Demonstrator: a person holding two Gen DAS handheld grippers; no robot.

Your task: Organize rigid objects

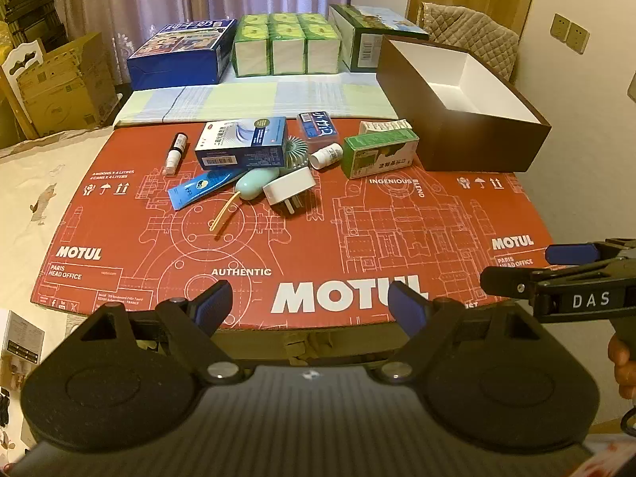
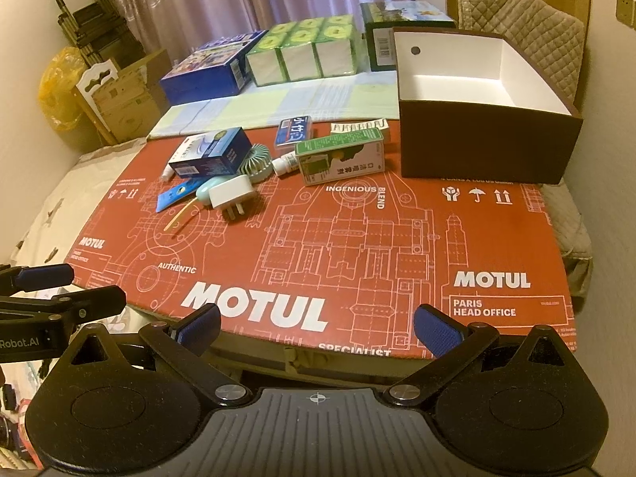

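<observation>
Small items lie in a heap on the red cardboard sheet (image 1: 318,238): a blue medicine box (image 1: 242,143), a green carton (image 1: 377,153), a white plug adapter (image 1: 288,189), a teal hand fan (image 1: 258,183), a blue tube (image 1: 202,189), a spray bottle (image 1: 177,153), a small white bottle (image 1: 328,155) and a flat blue case (image 1: 318,125). An open brown box (image 1: 477,139) with a white inside stands empty at the right rear. My left gripper (image 1: 310,306) hangs open over the sheet's near edge. Beside it, my right gripper (image 2: 318,330) is open too, holding nothing.
At the back stand a large blue box (image 1: 179,51), green tissue packs (image 1: 286,43) and a dark green box (image 1: 365,35). Cardboard boxes (image 1: 67,87) stand on the floor at left. A quilted chair (image 2: 528,28) is behind the brown box. A hand (image 1: 624,365) shows at the right edge.
</observation>
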